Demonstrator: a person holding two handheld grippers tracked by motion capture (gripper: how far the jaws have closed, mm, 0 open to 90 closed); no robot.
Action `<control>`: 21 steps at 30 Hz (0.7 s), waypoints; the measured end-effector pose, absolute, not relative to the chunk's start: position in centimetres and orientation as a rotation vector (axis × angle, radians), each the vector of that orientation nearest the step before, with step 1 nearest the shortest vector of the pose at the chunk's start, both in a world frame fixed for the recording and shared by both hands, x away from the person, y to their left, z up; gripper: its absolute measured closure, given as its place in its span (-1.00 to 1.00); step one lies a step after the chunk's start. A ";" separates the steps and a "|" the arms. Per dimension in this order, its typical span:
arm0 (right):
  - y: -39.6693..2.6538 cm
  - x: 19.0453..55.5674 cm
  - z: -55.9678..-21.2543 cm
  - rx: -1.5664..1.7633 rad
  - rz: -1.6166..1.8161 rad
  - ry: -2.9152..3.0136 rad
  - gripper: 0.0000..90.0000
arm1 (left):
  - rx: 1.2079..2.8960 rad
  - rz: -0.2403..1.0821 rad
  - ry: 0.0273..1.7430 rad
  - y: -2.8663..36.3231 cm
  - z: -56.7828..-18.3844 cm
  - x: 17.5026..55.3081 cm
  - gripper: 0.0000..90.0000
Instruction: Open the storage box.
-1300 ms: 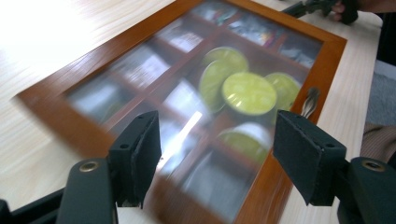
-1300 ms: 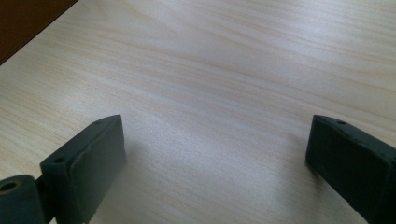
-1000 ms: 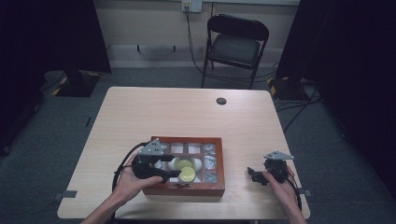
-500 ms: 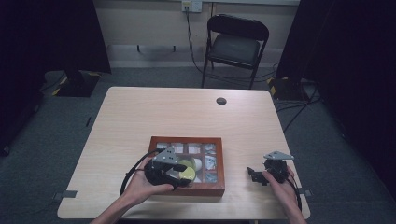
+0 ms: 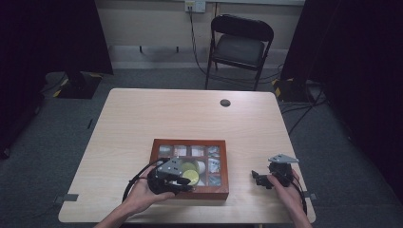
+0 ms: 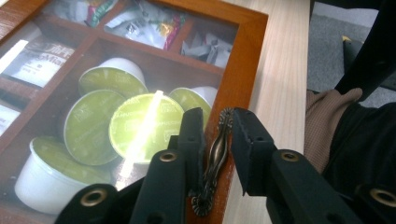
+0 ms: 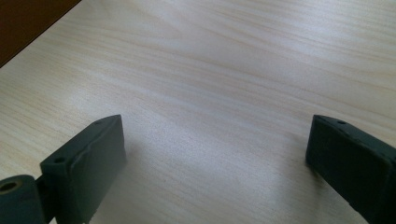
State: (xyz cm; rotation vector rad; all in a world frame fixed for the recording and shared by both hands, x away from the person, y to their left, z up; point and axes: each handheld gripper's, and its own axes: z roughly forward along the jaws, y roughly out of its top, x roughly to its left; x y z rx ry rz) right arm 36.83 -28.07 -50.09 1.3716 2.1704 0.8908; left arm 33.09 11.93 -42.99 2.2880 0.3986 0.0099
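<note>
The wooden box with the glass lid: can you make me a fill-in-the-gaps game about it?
1. The left gripper has its jaws either side of the small ornate ____ handle on the reddish wooden box.
2. The round coffee pods under the glass lid have ____ tops.
3. The right gripper hovers with ____ jaws above the pale wooden table.

Missing words: metal; green; open

Each gripper is built in black, with two blocky ribbed jaws fixed by brass-ringed screw holes. The left gripper (image 5: 183,183) and the right gripper (image 5: 257,178) are each topped by a grey three-cornered plate, and a black cable is trailed from each. The forearms are left bare.
</note>
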 end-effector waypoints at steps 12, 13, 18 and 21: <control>-28.0 36.8 -50.1 1.369 0.894 2.173 -0.91 | 2.306 0.063 0.320 12.0 -43.3 32.8 0.76; -28.0 36.8 -50.1 1.368 0.894 2.173 -0.91 | 2.305 0.065 0.315 12.0 -43.4 32.7 0.77; -28.0 36.8 -50.1 1.370 0.893 2.173 -0.91 | 2.296 0.064 0.304 12.1 -43.5 32.7 0.77; -28.0 36.8 -50.1 1.370 0.893 2.172 -0.91 | 2.294 0.058 0.304 12.1 -43.5 32.8 0.78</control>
